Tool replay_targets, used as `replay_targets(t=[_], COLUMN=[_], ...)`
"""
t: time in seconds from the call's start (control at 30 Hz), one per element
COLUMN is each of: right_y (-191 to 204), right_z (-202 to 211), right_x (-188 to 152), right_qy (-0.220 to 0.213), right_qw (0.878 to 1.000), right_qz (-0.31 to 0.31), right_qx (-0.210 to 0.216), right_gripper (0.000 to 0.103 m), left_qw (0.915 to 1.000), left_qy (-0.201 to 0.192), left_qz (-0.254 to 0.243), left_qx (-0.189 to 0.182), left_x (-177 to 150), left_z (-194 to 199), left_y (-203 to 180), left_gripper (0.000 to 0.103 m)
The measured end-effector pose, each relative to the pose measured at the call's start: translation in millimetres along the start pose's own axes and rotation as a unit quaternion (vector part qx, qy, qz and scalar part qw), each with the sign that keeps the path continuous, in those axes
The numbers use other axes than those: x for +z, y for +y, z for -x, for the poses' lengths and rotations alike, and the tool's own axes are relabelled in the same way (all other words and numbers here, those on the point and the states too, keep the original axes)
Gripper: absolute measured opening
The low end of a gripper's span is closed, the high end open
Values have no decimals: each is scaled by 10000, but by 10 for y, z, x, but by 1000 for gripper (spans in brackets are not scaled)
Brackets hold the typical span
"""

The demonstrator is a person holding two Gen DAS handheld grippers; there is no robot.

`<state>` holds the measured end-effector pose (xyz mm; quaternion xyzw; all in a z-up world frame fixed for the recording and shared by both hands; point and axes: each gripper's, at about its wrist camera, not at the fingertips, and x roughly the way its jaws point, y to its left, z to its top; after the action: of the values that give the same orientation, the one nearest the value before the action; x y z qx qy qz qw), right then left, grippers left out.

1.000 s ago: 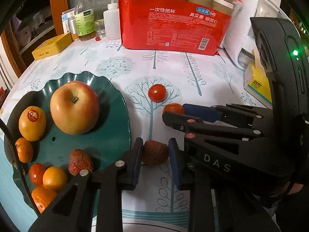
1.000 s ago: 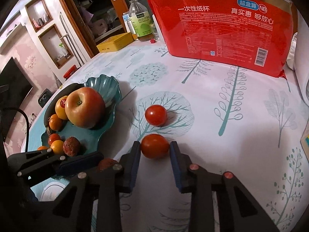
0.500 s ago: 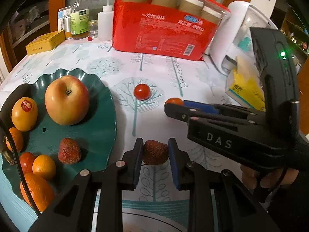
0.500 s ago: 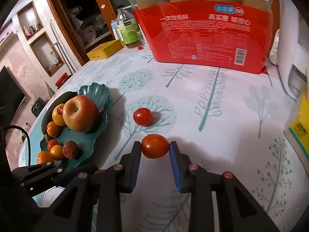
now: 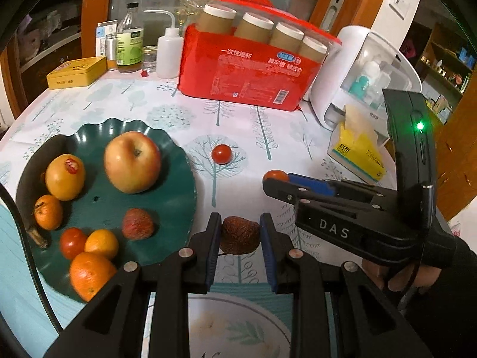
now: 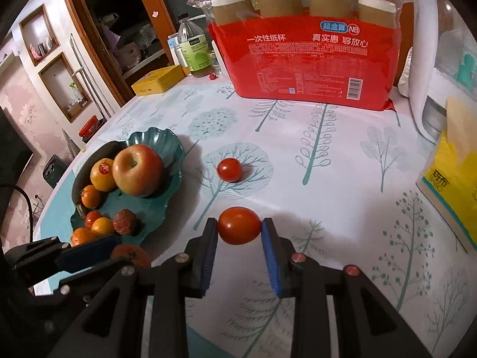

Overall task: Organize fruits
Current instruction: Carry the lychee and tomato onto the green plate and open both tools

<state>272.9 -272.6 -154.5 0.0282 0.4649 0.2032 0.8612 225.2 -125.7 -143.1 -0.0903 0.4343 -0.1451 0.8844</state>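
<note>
My left gripper (image 5: 240, 235) is shut on a wrinkled dark brown fruit (image 5: 239, 235), held above the tablecloth just right of the green plate (image 5: 171, 205). My right gripper (image 6: 239, 229) is shut on a red tomato (image 6: 239, 225), lifted off the cloth; the same tomato (image 5: 275, 175) shows at its tip in the left wrist view. A second small tomato (image 5: 221, 154) (image 6: 229, 169) lies loose on the cloth. The plate (image 6: 155, 208) carries an apple (image 5: 132, 162), several oranges, a tomato and a reddish wrinkled fruit (image 5: 137, 223).
A red pack of paper cups (image 5: 250, 68) stands at the back, with bottles (image 5: 129, 46) and a yellow tin (image 5: 77, 72) to its left. A white appliance (image 5: 363, 74) and a yellow tissue pack (image 5: 357, 152) stand on the right. A hand (image 5: 396, 277) holds the right gripper.
Both grippers have risen with their fruit still held, so the table and plate look farther away. The loose tomato stays where it was.
</note>
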Motion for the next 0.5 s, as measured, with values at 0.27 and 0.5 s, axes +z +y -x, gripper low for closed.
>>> replay_targets(t=[0.27, 0.5], right_y=[263, 559], right_z=[141, 183], right_x=[-95, -170], right_qy=[-32, -49], right_qw=[9997, 9991], right_qz=[-231, -426], right_qx=[-34, -16], right_gripper=[30, 30], left_qw=[9998, 9993], left_qy=[-139, -186], left_qz=[149, 325], left_qx=[-39, -35], left_x=[-43, -41], left_z=[344, 524], left_y=[253, 624], left_gripper=[25, 25])
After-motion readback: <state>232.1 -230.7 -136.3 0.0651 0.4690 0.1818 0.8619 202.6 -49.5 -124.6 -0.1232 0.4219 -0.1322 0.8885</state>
